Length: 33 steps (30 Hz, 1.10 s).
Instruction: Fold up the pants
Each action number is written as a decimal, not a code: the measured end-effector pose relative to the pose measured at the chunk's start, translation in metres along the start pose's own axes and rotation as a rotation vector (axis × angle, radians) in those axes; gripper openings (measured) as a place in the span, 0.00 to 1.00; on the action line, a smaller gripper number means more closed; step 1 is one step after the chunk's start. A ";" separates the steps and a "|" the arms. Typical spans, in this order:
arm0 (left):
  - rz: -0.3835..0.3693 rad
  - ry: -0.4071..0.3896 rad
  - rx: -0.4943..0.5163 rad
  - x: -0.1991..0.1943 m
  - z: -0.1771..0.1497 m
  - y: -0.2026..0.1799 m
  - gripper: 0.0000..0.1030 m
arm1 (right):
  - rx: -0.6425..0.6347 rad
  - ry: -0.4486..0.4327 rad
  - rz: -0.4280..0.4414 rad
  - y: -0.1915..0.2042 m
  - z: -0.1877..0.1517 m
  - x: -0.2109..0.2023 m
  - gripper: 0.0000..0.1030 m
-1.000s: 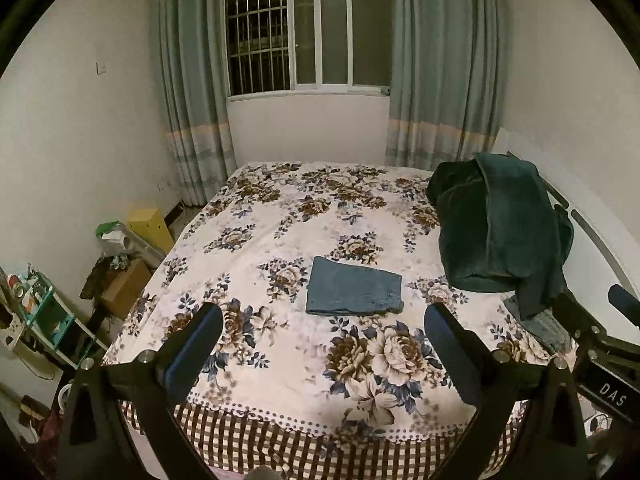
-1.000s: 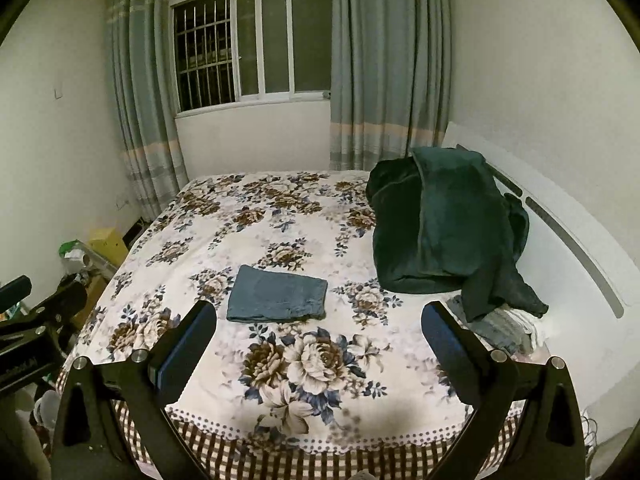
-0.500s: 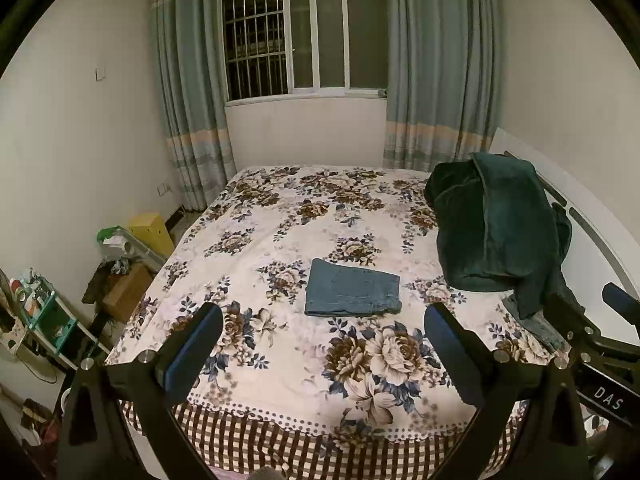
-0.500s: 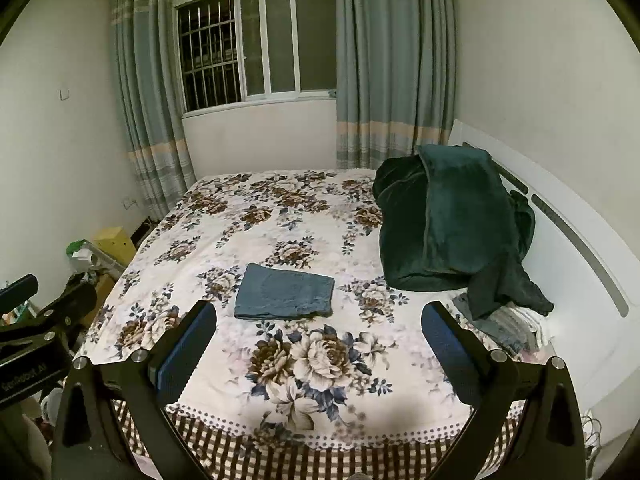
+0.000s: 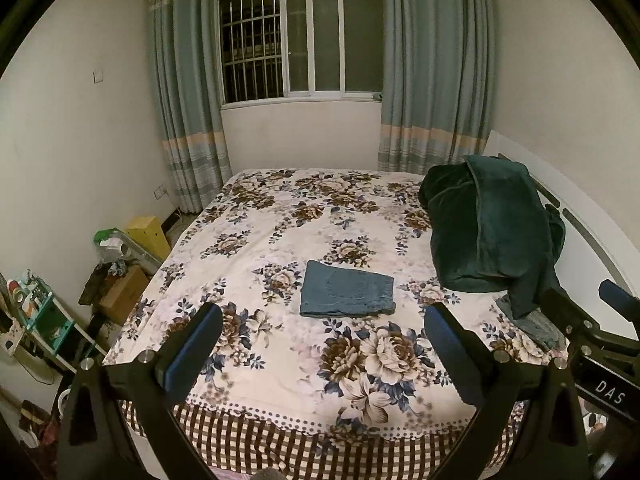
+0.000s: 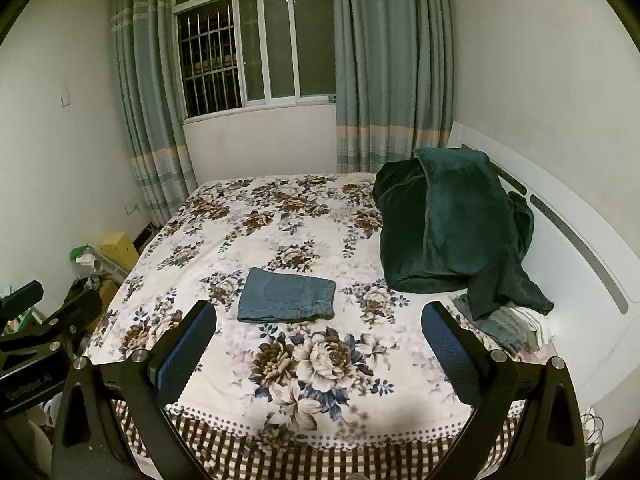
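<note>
The blue denim pants [image 5: 346, 290] lie folded into a neat rectangle on the floral bedspread [image 5: 280, 216], near the bed's middle; they also show in the right wrist view [image 6: 287, 295]. My left gripper [image 5: 323, 320] is open and empty, held back over the bed's near edge, well short of the pants. My right gripper [image 6: 319, 320] is open and empty too, likewise behind the near edge. Each gripper shows at the side of the other's view.
A dark green blanket [image 5: 490, 230] is heaped at the right by the white headboard [image 6: 576, 240], with folded clothes [image 6: 508, 322] below it. Boxes and a small shelf [image 5: 44, 320] crowd the floor at the left. A window and curtains stand behind the bed.
Both grippers have drawn back and slightly up from the bed, so the folded pants look a little farther off. The pants have not moved.
</note>
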<state>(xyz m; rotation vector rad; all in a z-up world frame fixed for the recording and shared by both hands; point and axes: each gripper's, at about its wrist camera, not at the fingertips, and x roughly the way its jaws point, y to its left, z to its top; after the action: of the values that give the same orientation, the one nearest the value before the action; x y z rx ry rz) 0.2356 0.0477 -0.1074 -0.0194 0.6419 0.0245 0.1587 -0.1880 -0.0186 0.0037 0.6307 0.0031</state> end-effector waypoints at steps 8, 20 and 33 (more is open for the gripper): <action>0.002 -0.006 -0.003 -0.003 -0.001 0.000 1.00 | 0.007 0.003 -0.001 0.020 -0.010 -0.011 1.00; 0.004 -0.013 -0.013 -0.011 -0.003 -0.005 1.00 | 0.019 0.000 -0.007 0.026 -0.017 -0.017 1.00; 0.006 -0.017 -0.016 -0.012 -0.004 -0.005 1.00 | 0.026 -0.002 -0.009 0.023 -0.019 -0.018 1.00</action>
<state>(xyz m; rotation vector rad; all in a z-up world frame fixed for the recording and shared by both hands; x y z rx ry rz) 0.2241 0.0423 -0.1031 -0.0327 0.6249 0.0358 0.1331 -0.1647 -0.0228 0.0254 0.6292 -0.0141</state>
